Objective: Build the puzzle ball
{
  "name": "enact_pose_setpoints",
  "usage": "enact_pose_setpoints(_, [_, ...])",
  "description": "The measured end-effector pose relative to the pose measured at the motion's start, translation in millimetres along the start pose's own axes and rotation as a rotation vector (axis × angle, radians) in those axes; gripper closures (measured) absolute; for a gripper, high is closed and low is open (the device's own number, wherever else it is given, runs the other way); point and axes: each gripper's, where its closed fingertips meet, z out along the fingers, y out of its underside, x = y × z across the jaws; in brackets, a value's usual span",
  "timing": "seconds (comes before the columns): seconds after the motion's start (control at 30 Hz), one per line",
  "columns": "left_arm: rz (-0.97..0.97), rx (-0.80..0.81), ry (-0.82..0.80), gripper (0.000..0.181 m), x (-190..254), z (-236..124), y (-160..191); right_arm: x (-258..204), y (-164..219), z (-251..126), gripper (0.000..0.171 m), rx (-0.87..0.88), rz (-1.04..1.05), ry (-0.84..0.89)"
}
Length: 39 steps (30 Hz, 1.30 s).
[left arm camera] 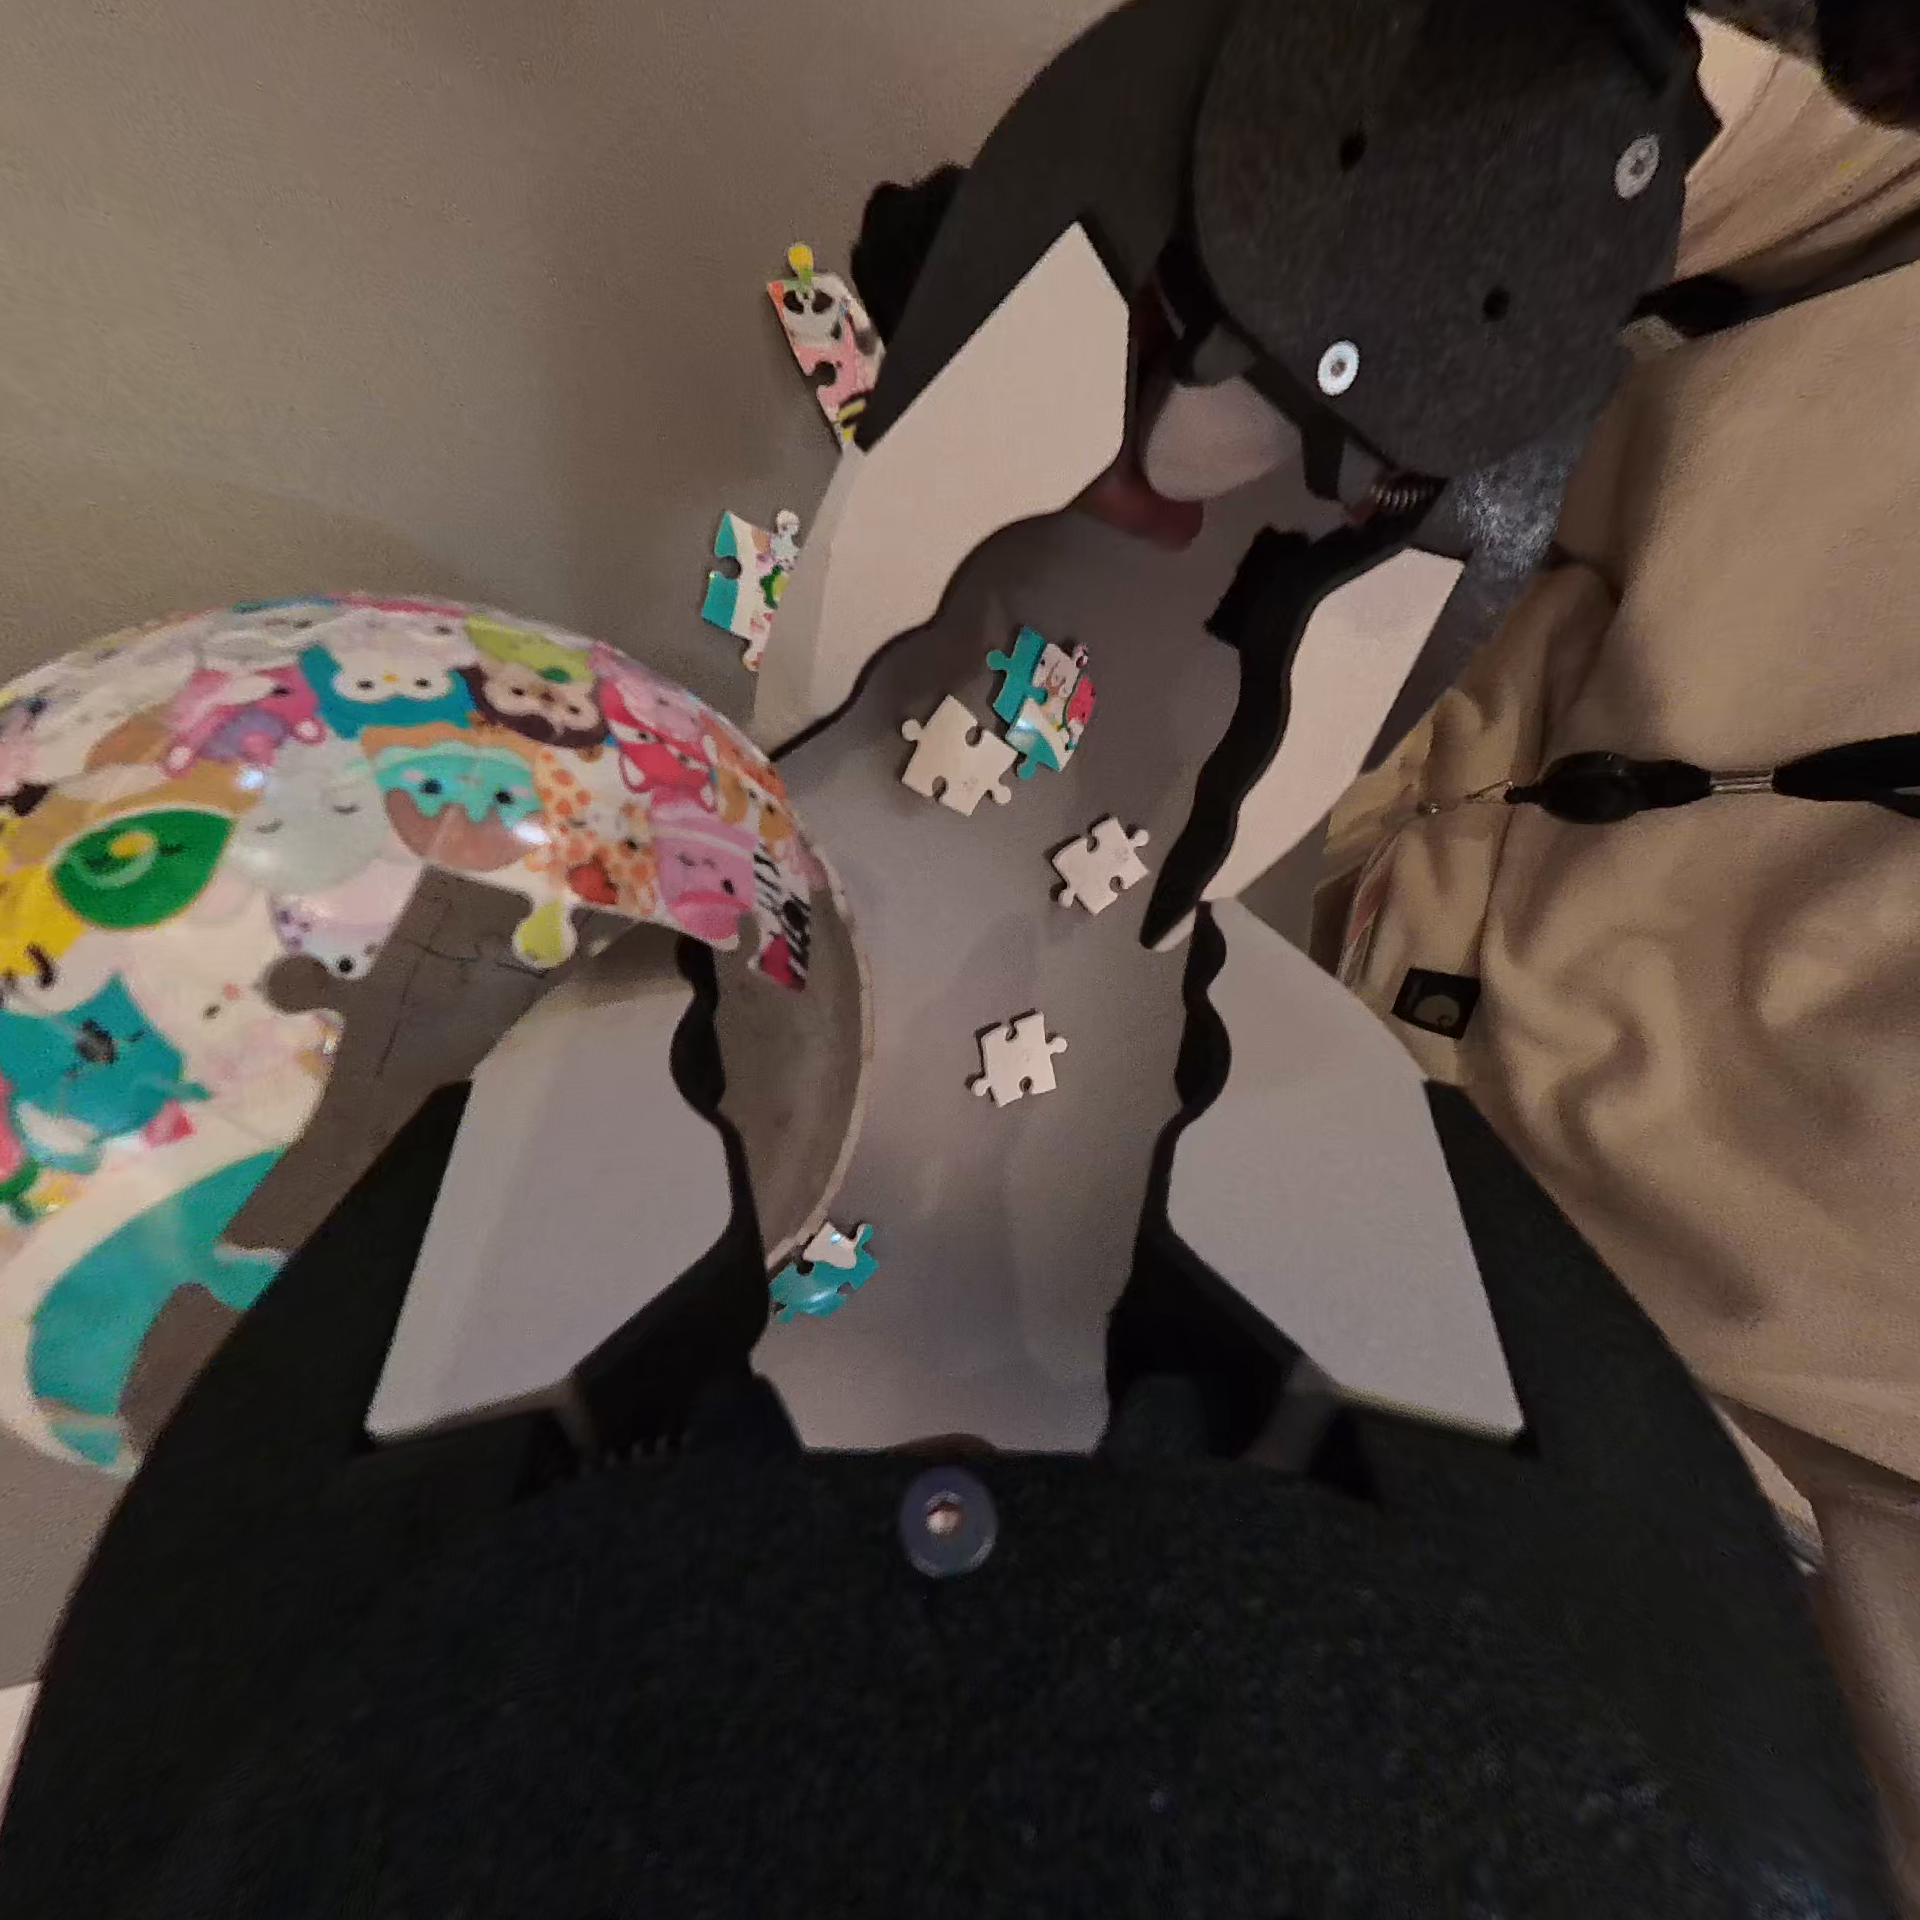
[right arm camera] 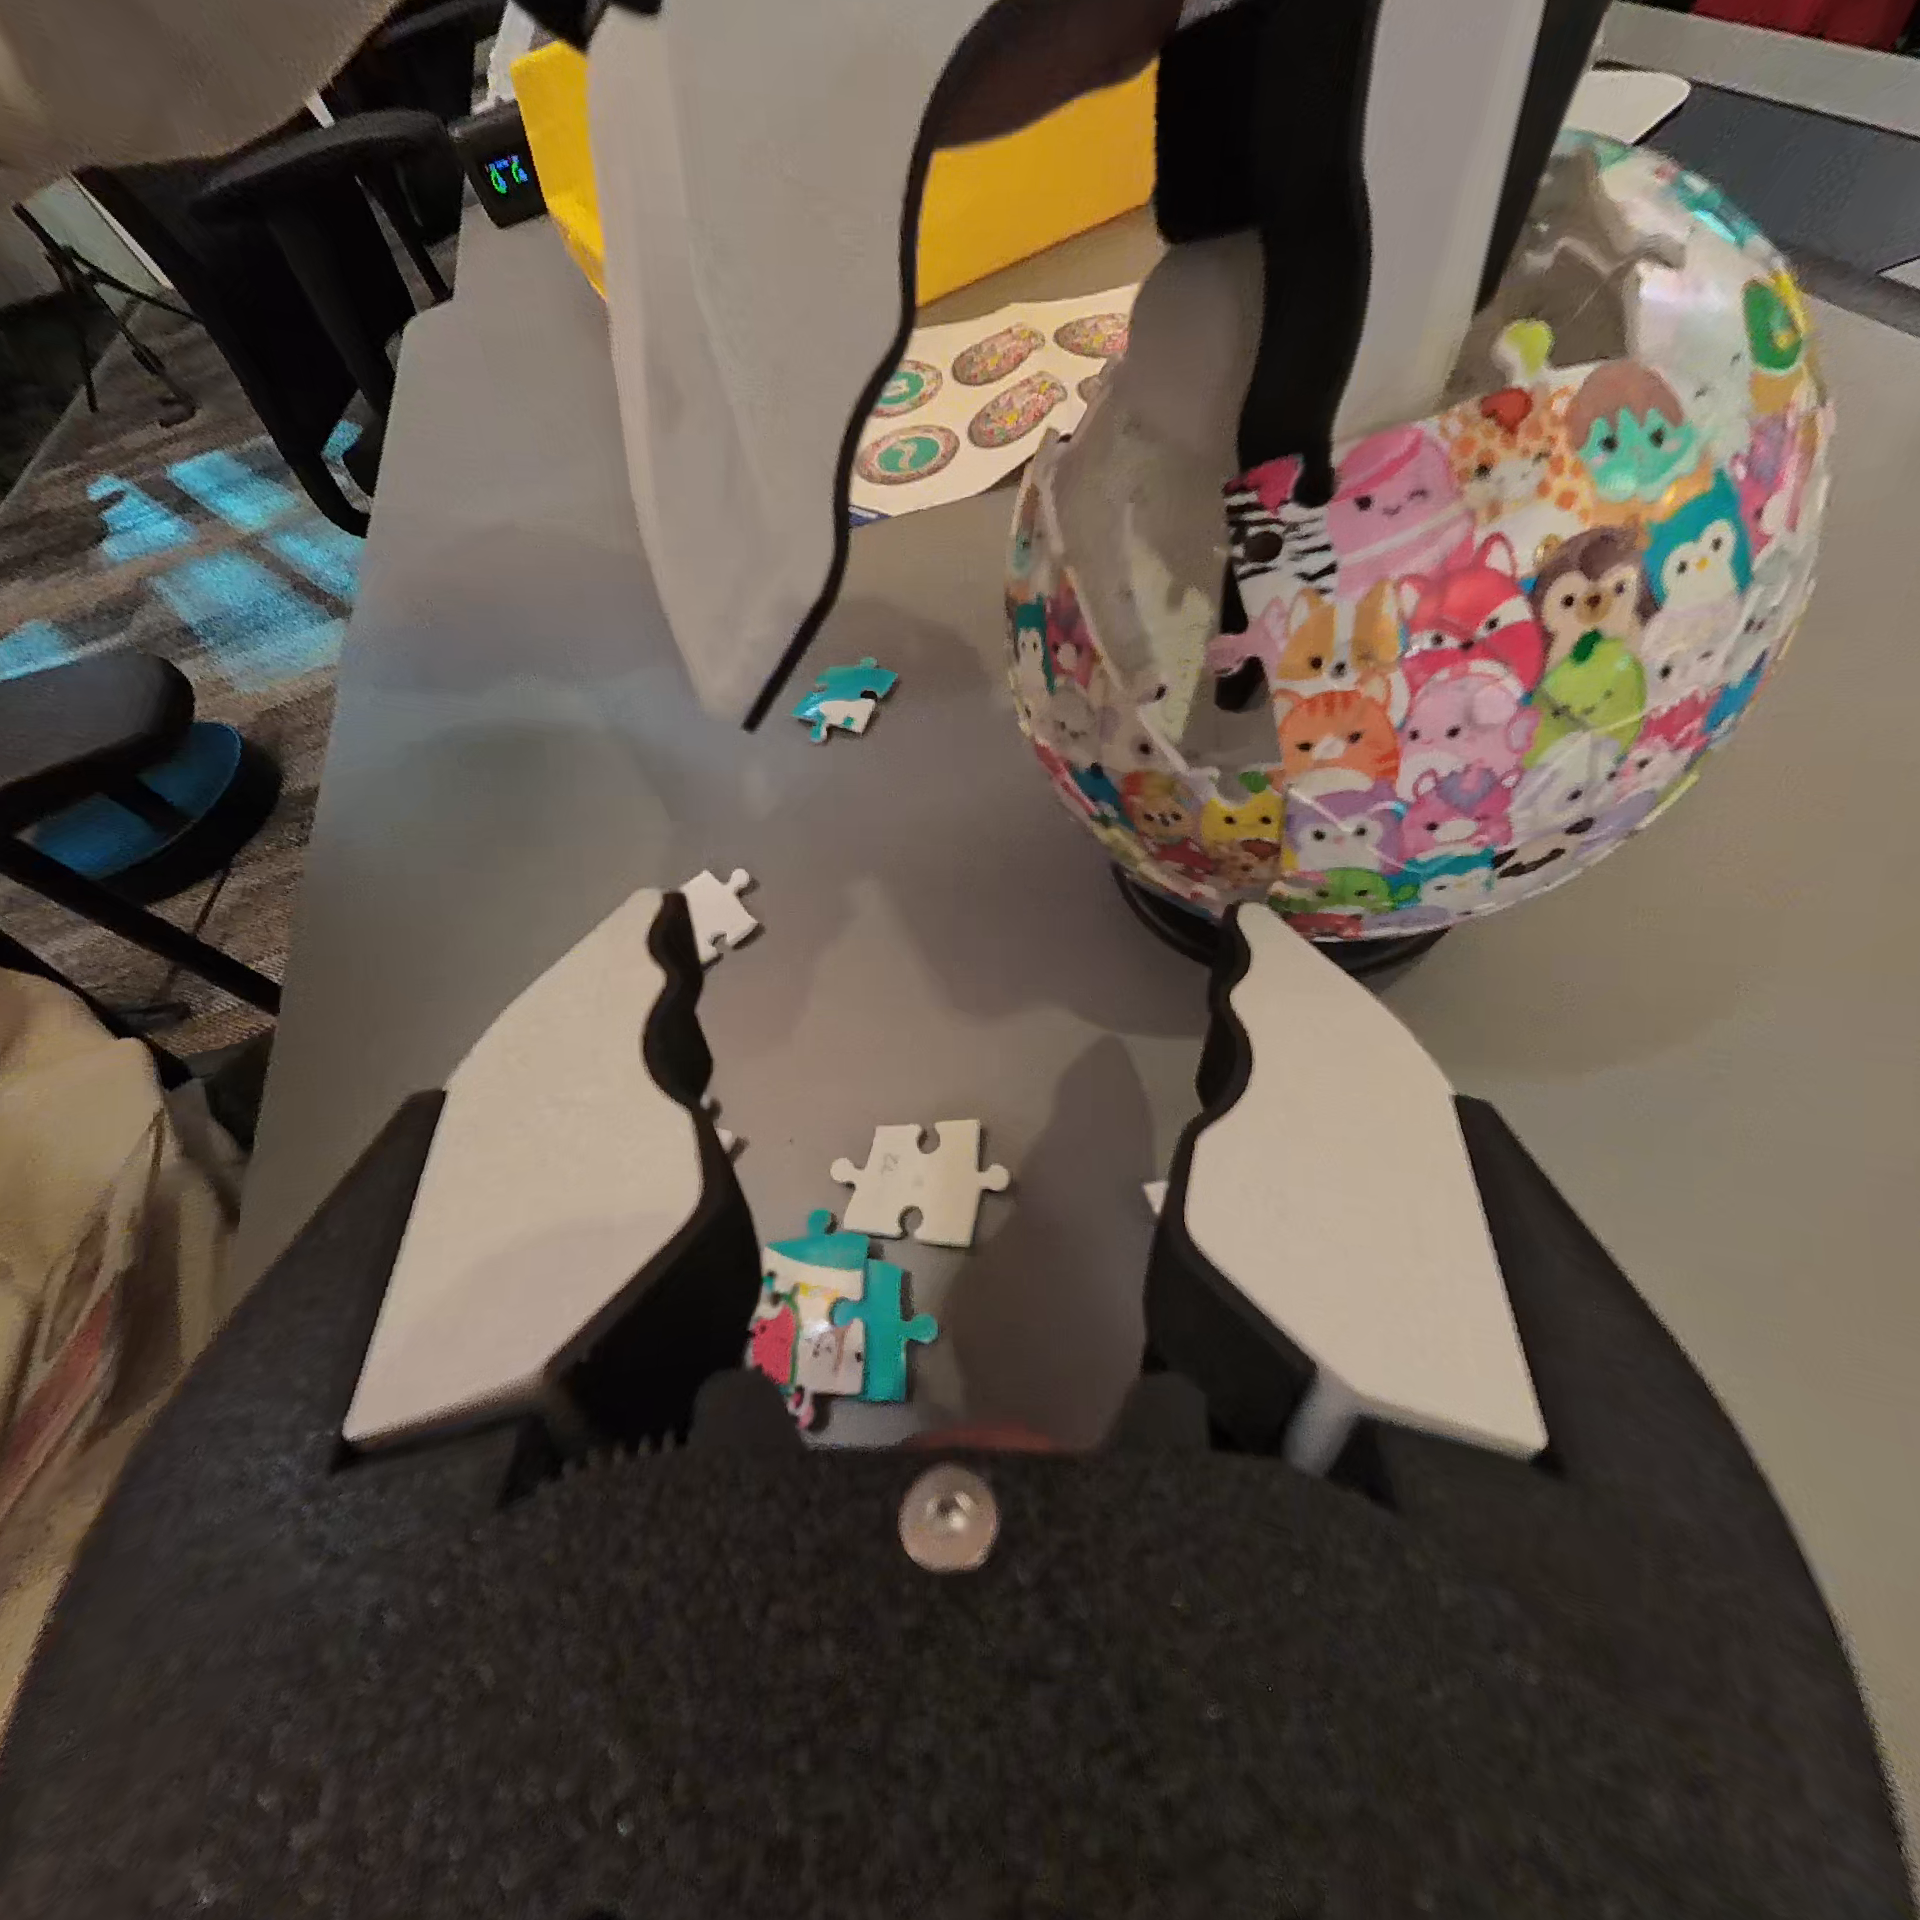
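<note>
- I am judging the glossy, cartoon-printed plastic puzzle ball [right arm camera: 1475, 623] mostly built; it is sitting on a dark round stand on the grey table [right arm camera: 1558, 1091], with open gaps showing on its near side and top.
- I am holding my left gripper [left arm camera: 940, 997] wide open and empty, one finger inside the ball's gap.
- I am hovering my right gripper [right arm camera: 951, 987] open and empty over loose curved pieces [right arm camera: 920, 1179]; several are lying white side up.
- The yellow box [right arm camera: 997, 197] and sticker sheet [right arm camera: 977, 395] are lying behind, obstructing nothing.
</note>
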Motion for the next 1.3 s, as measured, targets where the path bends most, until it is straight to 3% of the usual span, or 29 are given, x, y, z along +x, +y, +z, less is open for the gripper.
enact_pose_setpoints(0.3, [-0.089, 0.122, 0.16, 0.092, 9, 4, -15, -8, -6, 8, 0.066, 0.072, 0.232, -0.032])
enact_pose_setpoints(0.5, [-0.087, 0.111, 0.186, 0.093, 9, 8, -15, 1, -13, 1, 0.063, 0.156, 0.357, -0.053])
enact_pose_setpoints(0.93, [-0.092, 0.109, 0.212, 0.098, 10, 10, -16, 1, -15, 1, 0.06, 0.166, 0.334, -0.045])
enact_pose_setpoints(1.3, [-0.077, 0.098, 0.214, 0.092, 12, 12, -18, -1, -15, 4, 0.049, 0.153, 0.308, -0.033])
